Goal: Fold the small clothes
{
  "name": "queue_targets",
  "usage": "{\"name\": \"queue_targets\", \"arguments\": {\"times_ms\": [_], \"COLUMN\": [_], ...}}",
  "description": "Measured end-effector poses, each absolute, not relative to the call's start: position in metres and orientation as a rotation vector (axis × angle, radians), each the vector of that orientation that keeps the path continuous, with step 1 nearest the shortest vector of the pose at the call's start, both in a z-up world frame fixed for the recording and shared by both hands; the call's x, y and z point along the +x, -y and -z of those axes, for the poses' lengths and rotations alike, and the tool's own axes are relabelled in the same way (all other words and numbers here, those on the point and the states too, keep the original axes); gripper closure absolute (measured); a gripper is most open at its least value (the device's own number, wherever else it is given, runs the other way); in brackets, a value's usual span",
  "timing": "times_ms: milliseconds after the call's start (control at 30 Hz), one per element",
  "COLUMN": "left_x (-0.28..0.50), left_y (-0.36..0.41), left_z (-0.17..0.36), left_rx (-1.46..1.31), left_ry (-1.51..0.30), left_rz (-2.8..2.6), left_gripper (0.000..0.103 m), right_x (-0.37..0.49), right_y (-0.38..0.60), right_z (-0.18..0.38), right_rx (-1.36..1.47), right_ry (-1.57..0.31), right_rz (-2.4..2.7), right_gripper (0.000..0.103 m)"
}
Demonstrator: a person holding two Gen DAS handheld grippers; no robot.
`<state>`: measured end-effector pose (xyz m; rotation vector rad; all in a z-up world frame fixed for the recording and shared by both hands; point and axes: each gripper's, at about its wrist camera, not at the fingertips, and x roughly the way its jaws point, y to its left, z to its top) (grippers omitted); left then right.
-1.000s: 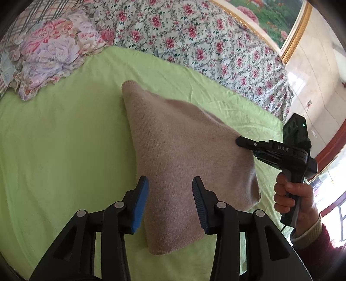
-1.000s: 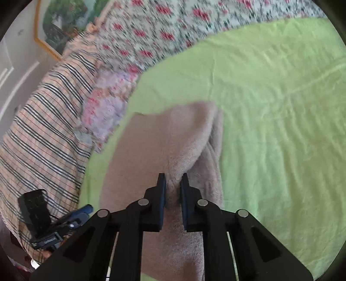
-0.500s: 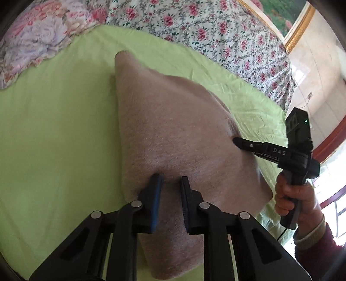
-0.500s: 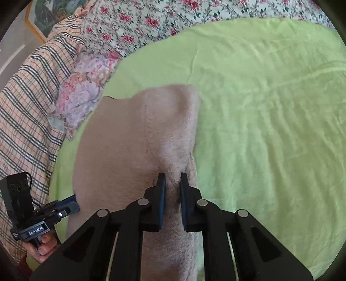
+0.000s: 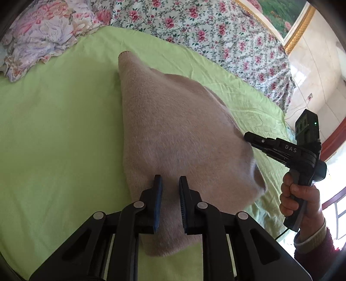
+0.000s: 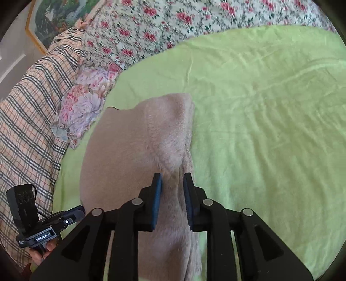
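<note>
My left gripper [image 5: 170,190] and right gripper [image 6: 172,187] each pinch the beige knit [image 5: 173,134], one at its near edge, one at its 3 o'clock side. It lies mid-bed [image 5: 54,129], one layer lifted. Judged: fold under way, not yet laid flat.

A bed fills both views, spread with a light green sheet [image 6: 270,108]. Beyond it lies a quilt with small red flowers [image 5: 205,28], a pillow with large pink and lilac blooms [image 5: 43,36], and a checked blanket [image 6: 28,108]. A gold-framed landscape picture [image 5: 287,19] hangs on the pale wall [image 5: 313,71]. Daylight comes through a red-framed window [image 5: 337,194].
</note>
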<state>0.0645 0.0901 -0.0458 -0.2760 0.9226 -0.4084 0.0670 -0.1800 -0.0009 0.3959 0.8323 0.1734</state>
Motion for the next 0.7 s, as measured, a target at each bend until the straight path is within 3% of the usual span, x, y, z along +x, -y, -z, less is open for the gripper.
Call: {"name": "queue_targets", "arguments": {"times_ms": [300,700], "left_x": [0.025,0.013], "left_y": [-0.087,-0.08], "left_z": [0.06,0.065], "left_rx": [-0.25,-0.212], "left_ry": [-0.964,-0.969], "left_rz": [0.423,0.403], "left_gripper": [0.086,0.076], "right_x": [0.03,0.02], "right_y": [0.154,0.166], "right_z": [0.035,0.035], "right_rx": [0.205,0.256], "right_ry": [-0.973,-0.95], "right_rz": [-0.188,-0.169], "right_gripper": [0.083,0.087]}}
